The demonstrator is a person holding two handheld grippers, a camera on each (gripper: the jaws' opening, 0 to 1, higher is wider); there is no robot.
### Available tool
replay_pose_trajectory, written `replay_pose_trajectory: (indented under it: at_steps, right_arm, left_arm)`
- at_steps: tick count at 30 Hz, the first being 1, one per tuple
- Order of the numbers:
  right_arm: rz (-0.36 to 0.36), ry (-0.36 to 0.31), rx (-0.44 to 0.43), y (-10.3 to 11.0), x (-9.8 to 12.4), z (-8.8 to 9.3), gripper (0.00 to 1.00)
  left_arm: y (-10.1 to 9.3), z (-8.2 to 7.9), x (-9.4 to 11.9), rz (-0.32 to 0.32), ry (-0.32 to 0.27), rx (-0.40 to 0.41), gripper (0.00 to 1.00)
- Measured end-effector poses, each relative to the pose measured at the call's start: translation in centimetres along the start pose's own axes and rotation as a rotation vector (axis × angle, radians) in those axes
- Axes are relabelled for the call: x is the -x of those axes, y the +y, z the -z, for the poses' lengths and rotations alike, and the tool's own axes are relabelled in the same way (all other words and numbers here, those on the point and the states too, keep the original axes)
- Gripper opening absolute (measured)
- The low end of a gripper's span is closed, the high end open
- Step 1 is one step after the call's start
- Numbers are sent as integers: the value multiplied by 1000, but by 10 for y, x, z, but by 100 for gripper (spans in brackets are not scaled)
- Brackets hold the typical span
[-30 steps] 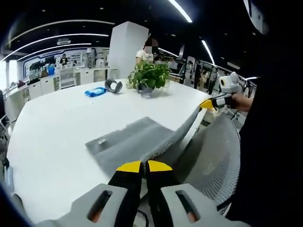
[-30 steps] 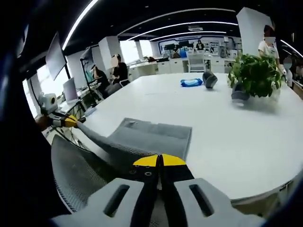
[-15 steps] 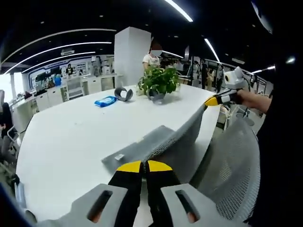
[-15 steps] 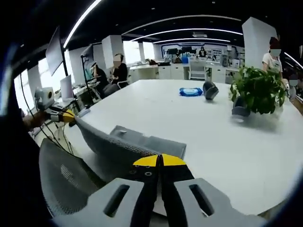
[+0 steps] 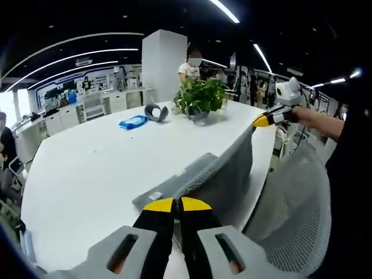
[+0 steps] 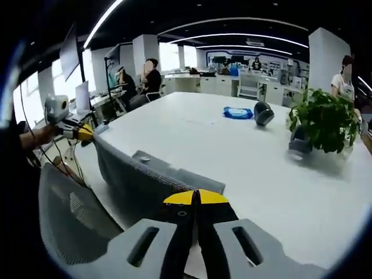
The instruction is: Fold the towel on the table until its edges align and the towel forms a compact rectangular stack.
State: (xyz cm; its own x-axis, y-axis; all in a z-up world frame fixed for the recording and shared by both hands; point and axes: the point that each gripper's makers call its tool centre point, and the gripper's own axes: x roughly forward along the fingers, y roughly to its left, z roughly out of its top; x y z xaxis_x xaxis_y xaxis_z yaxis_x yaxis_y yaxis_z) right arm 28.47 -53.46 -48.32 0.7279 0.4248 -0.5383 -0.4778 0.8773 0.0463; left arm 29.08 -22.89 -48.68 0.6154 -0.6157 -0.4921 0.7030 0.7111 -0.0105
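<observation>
Left gripper view: towel (image 5: 224, 174) higher (steeper drape)

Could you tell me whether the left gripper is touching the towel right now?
Touching. In the right gripper view, the left gripper pinches a raised corner of the towel at its yellow tips; the cloth runs straight into them with no gap.

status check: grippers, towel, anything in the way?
Left gripper and right gripper both shut on towel corners, near edge lifted off table. Far part lying flat. Plant, blue packet far back, clear of fold.
</observation>
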Motion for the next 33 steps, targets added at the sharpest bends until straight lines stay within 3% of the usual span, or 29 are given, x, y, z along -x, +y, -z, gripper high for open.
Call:
replay_pose_trajectory:
  at_steps: [16, 24, 33]
  right_arm:
    - [-41, 82, 40, -18, -38, 3, 0]
    - [-55, 110, -10, -26, -57, 7, 0]
    - [-47, 176, 41, -35, -80, 13, 0]
  left_arm:
    - [24, 5, -29, 19, 52, -24, 2]
    - [35, 15, -43, 27, 89, -35, 2]
    - [51, 22, -67, 41, 122, -30, 2]
